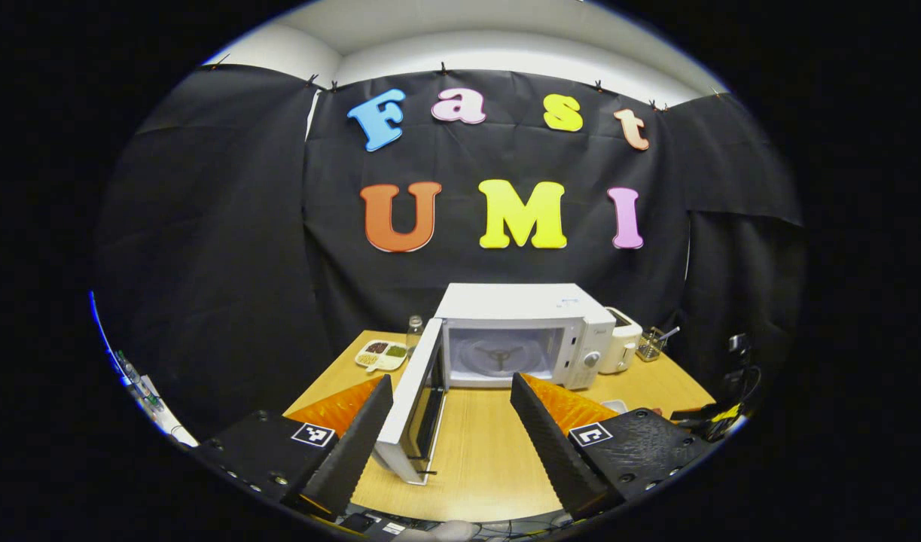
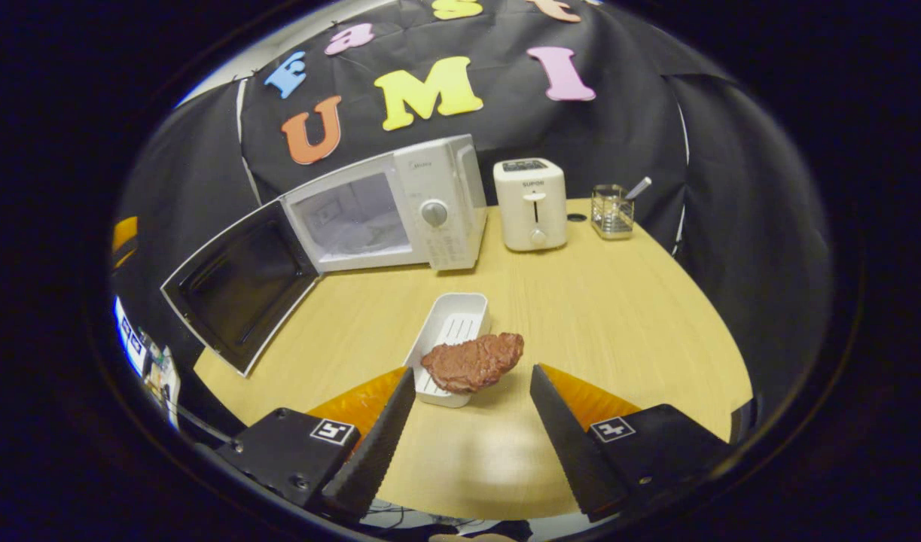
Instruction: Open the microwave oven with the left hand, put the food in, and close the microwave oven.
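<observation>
Brown and bumpy, the flat piece of meat is the food we must move. It lies half on the near end of the small white plastic tray and half off it, sticking out to the right over the round wooden table. It is just in front of our right gripper, whose two black fingers are spread wide and hold nothing.

Our left gripper has its fingers spread wide too, with nothing between them. The white door with the dark window of the white box-shaped microwave oven stands swung out toward us, close to the left finger. We can see the round glass plate inside.

What could go wrong? The meat looks soft and floppy. If we pinch only its edge, it may droop and slip out on the way. If we push down on it, the light tray may tip or slide.

The white toaster and the little clear cup with a stick in it stand to the right of the oven. A wide swing of the right gripper might knock them.

The open door is in the way on the left. If our left gripper bumps it, it may swing partly closed before the meat is inside.
</observation>
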`<state>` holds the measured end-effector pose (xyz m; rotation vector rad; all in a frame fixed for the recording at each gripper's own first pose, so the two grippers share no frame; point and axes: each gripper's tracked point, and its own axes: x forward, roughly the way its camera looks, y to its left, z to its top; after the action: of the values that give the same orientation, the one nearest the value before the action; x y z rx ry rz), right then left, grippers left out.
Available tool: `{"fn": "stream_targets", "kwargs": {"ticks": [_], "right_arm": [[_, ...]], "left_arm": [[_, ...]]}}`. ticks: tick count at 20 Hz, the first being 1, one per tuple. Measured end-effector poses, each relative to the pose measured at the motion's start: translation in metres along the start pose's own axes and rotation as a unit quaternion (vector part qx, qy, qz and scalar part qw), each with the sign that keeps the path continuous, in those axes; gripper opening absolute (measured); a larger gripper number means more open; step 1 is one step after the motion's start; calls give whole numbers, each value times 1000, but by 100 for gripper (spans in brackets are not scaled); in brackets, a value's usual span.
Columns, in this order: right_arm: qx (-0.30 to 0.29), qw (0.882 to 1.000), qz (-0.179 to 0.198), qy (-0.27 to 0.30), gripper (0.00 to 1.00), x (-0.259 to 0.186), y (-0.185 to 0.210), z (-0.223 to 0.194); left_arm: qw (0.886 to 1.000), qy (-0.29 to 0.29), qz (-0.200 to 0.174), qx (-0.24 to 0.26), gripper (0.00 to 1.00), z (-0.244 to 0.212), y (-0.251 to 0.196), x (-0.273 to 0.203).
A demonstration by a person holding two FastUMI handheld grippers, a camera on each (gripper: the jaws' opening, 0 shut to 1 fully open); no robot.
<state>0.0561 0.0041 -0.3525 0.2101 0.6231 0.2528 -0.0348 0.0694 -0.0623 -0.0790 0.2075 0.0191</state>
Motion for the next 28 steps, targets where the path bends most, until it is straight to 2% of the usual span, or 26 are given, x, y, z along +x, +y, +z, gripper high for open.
{"fn": "stream_targets", "kwargs": {"ticks": [1,2,3,5,6,8,9,10,11,12,13,14,17,20,24,28], "right_arm": [[20,1000,15,8,86,8,-2,1],[36,999,32,16,84,16,-4,4],[50,997,47,25,94,25,-5,5],[85,992,82,47,84,37,-8,8],[103,988,104,54,70,42,-8,13],[137,978,137,78,51,52,-12,16],[156,972,153,90,34,56,-13,19],[168,965,173,102,26,58,-12,19],[174,959,191,114,33,57,-11,21],[175,955,207,121,30,57,-9,25],[167,953,220,129,15,54,-9,26],[152,952,231,134,22,52,-9,28],[103,955,242,138,16,47,-7,39],[64,959,245,127,16,37,-1,57],[57,962,249,91,16,17,20,95],[77,965,248,33,16,7,67,139]], "left_arm": [[1000,-3,-4,-6,97,8,-11,3],[1000,-2,-5,-10,97,14,-19,6],[1000,0,-2,-13,97,17,-24,9],[1000,5,9,-20,97,23,-33,15],[1000,5,18,-23,97,27,-35,18],[999,10,37,-30,97,31,-39,22],[998,12,46,-33,97,33,-41,22],[998,12,58,-34,97,35,-42,21],[997,12,70,-33,97,37,-42,21],[996,12,82,-32,96,36,-43,21],[995,11,90,-30,97,38,-46,19],[995,11,99,-29,97,38,-49,17],[993,11,112,-28,97,36,-56,13],[993,5,117,-28,97,32,-57,9],[993,-3,112,-36,97,28,-46,5],[995,2,101,-26,97,21,-23,4]]}}
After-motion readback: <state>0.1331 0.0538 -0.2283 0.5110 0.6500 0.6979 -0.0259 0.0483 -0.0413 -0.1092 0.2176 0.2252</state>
